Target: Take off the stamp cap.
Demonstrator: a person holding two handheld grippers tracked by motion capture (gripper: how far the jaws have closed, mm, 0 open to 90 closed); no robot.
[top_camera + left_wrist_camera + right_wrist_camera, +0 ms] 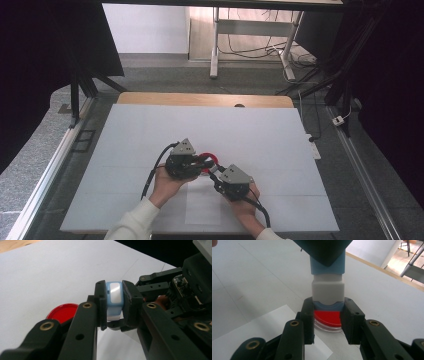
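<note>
a small blue-and-white stamp [114,300] was held above the white table [150,130], gripped at one end by the left gripper [114,302] and at the other by the right gripper [328,315], apparently so its two parts could be pulled apart. its long axis ran level from one gripper to the other. a red ink pad [328,318] lay just beneath, beside a paper sheet [262,327].

The bench [150,130] is a wooden top covered by a large white board, its bare wood edge showing at twelve o'clock. Near the board's centre lies a round red plastic dish [209,159] with a clear rim. Towards six o'clock a plain white paper sheet [202,207] lies flat on it.
</note>
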